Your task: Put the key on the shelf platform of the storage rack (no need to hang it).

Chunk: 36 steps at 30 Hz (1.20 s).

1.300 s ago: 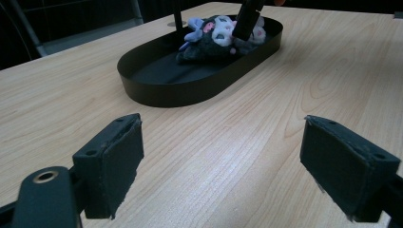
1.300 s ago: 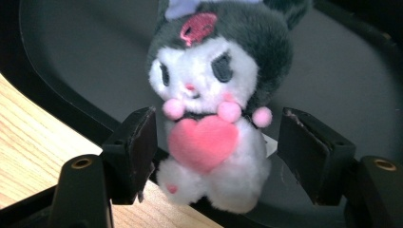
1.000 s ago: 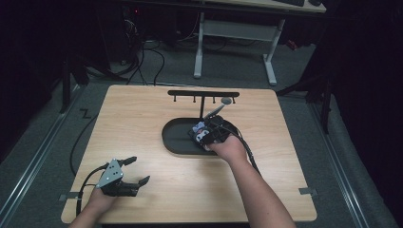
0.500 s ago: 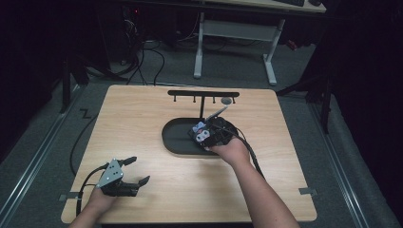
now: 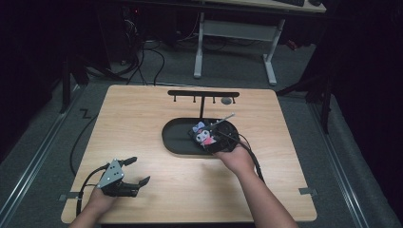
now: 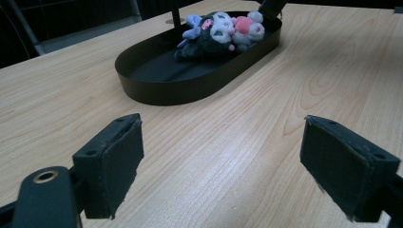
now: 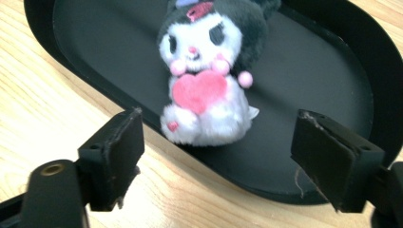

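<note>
I read this as the release step: plush toy (image 7: 204, 76) now lies in the black oval tray (image 5: 178, 142), toward its 3 o'clock end in the high view, face up, pink heart on its chest. My right gripper (image 7: 216, 142) sits at the tray's near rim with the jaws having just been opening; in the right gripper view the pads stand wide on either side of the toy's lower end and touch nothing, so it's released, not held. Left gripper (image 5: 135, 172) is parked at roughly 7 o'clock on the tabletop (image 5: 142, 114), well apart from the tray, jaws spread and empty; the left gripper view looks across bare wood to the tray and toy. Black hook rack (image 5: 203, 94) stands just beyond the tray at 12 o'clock, a small grey round piece near its right end. Next move, as I judge it: back the right gripper straight out toward me without clipping the toy's feet or dragging the tray rim. No brand, label or readable writing anywhere I can see
</note>
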Each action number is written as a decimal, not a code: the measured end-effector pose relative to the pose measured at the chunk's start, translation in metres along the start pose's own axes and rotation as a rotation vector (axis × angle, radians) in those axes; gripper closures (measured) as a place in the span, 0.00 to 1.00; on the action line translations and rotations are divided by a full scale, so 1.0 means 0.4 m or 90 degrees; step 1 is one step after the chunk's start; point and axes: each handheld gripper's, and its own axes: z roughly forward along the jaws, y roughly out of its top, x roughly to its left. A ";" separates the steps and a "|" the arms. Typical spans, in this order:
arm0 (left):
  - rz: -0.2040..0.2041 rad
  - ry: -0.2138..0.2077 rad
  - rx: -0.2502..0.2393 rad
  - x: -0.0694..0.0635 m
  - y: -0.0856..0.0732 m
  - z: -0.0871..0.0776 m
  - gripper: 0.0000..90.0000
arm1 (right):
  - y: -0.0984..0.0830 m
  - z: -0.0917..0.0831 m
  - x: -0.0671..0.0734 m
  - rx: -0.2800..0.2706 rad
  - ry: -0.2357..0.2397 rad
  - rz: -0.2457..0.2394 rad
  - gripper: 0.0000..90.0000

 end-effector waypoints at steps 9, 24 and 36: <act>0.003 0.002 0.003 -0.002 0.000 0.001 0.17 | -0.058 -0.022 -0.005 -0.055 0.014 0.018 0.17; 0.008 0.002 0.007 -0.004 0.001 0.003 0.17 | -0.213 -0.044 -0.007 -0.155 0.005 0.024 0.16; 0.009 0.000 0.014 -0.003 0.003 0.008 0.17 | -0.425 -0.073 0.006 -0.336 -0.014 0.076 0.14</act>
